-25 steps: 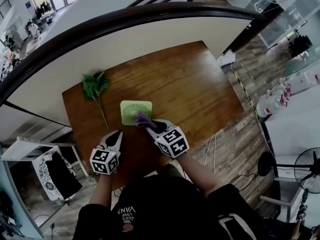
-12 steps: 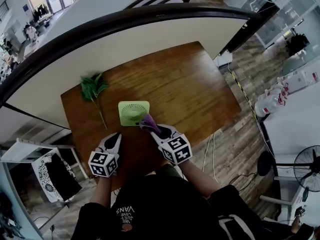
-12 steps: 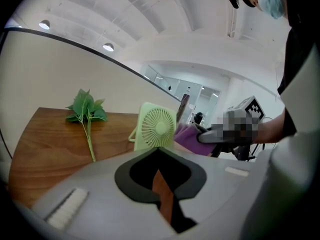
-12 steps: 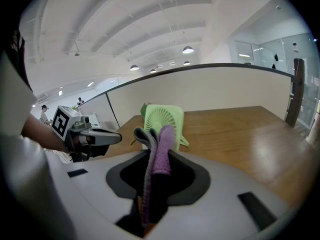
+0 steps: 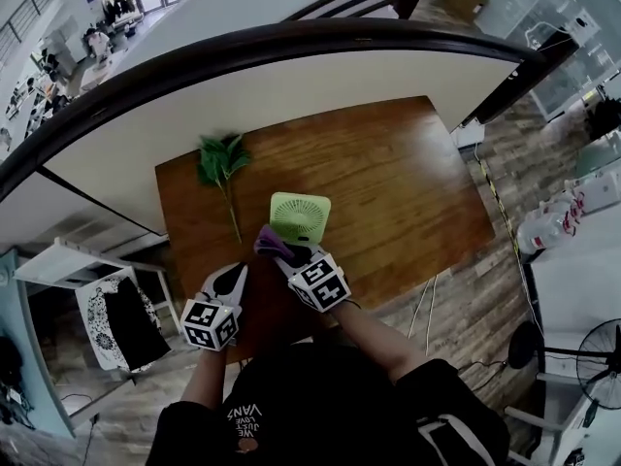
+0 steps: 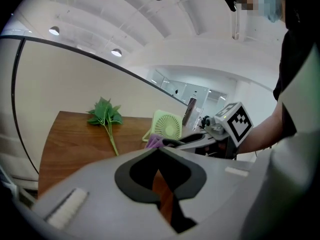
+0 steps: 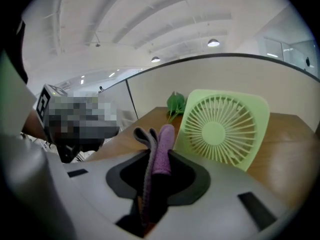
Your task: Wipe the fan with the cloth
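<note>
Gripping a folded purple cloth (image 7: 159,149), the right gripper (image 5: 284,253) is clenched on it, and a soft rounded end of the fabric sticks out past the jaw tips. The cloth sits just beside the near left corner of a small pale green square desk fan (image 5: 300,217); whether it touches the fan cannot be told. The fan stands propped and leaning back on a wooden table (image 5: 398,178), round grille facing the person. The left gripper (image 5: 236,276) hovers further to the fan's near left, jaws pressed together with nothing between them. A green leafy sprig (image 5: 221,161) lies on the table off the fan's far left, well apart from it.

The cloth looks light and limp, so only the short, doubled part close to the jaws is likely to press with any firmness. The fan looks like light, hollow plastic that would probably slide or tip backward under a push. Its thin grille ribs seem easy to snag or bend. The stiff outer frame, at a top corner or side edge, looks the safest place to steady it.
</note>
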`<state>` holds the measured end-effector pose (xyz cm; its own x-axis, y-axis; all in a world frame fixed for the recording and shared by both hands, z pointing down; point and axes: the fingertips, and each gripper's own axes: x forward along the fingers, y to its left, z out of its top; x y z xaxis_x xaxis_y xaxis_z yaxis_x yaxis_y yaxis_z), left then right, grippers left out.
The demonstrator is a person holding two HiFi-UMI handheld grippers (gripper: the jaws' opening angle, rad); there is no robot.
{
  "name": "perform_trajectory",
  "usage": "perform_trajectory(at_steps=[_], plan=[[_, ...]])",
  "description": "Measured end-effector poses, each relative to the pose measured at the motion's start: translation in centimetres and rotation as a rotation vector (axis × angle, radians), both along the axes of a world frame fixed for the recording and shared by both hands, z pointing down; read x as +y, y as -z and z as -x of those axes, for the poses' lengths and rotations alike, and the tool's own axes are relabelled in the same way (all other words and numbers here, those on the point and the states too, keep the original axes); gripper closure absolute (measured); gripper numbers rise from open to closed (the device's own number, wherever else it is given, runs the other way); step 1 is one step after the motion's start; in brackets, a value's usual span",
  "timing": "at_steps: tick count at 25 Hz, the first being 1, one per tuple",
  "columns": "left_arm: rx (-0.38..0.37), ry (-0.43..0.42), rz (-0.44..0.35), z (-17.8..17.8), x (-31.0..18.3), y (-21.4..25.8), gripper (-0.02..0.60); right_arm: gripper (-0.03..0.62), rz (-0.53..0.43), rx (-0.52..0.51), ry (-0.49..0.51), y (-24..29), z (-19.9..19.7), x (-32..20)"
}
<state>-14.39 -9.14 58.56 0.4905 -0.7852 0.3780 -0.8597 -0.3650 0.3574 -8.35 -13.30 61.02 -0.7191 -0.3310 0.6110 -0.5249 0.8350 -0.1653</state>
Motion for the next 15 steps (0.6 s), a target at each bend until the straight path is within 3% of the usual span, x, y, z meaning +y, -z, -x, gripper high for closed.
perform_trajectory(at_steps=[7, 15], plan=[[-0.004, 0.011, 0.006, 1.0, 0.6, -0.1, 0.569, 0.491, 0.008, 0.063, -0.047, -2.2, -1.6, -0.9], [-0.005, -0.048, 0.000, -0.9, -1.0, -0.1, 0.569, 0.491, 0.028, 0.085, -0.132, -2.8, -5.9, -0.7]])
